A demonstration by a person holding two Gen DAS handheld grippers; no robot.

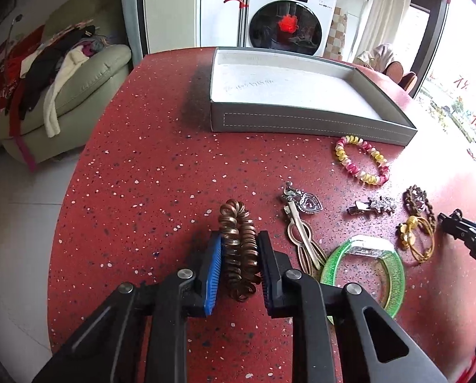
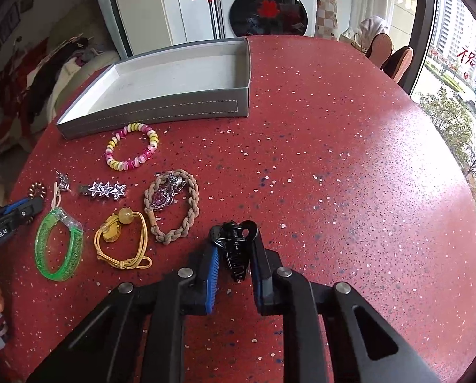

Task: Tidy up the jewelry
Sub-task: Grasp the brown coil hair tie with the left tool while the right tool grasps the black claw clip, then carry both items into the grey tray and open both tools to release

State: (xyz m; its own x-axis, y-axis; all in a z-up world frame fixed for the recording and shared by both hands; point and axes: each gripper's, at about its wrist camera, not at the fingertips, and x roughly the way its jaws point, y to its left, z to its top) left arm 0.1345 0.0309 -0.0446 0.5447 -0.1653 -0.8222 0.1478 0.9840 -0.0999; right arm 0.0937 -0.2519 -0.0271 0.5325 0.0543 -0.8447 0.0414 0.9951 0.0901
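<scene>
In the left wrist view my left gripper [image 1: 239,239] is shut on a brown spiral hair tie [image 1: 238,223], squeezed upright between its pads on the red speckled table [image 1: 158,175]. In the right wrist view my right gripper [image 2: 234,236] is shut on a black claw hair clip [image 2: 236,255]. An empty grey tray [image 1: 302,121] with a white inside stands at the far side. Between tray and grippers lie a pink-and-yellow spiral bracelet [image 2: 132,146], a star clip [image 2: 105,189], a braided beige bracelet [image 2: 174,204], a yellow hair tie [image 2: 123,242] and a green bangle [image 2: 59,249].
A heart pendant [image 1: 308,206] and a gold hair clip [image 1: 302,242] lie just right of the left gripper. The table's rounded edge curves close on the left. Beyond it are a green sofa [image 1: 88,73] with clothes and a washing machine [image 1: 286,28].
</scene>
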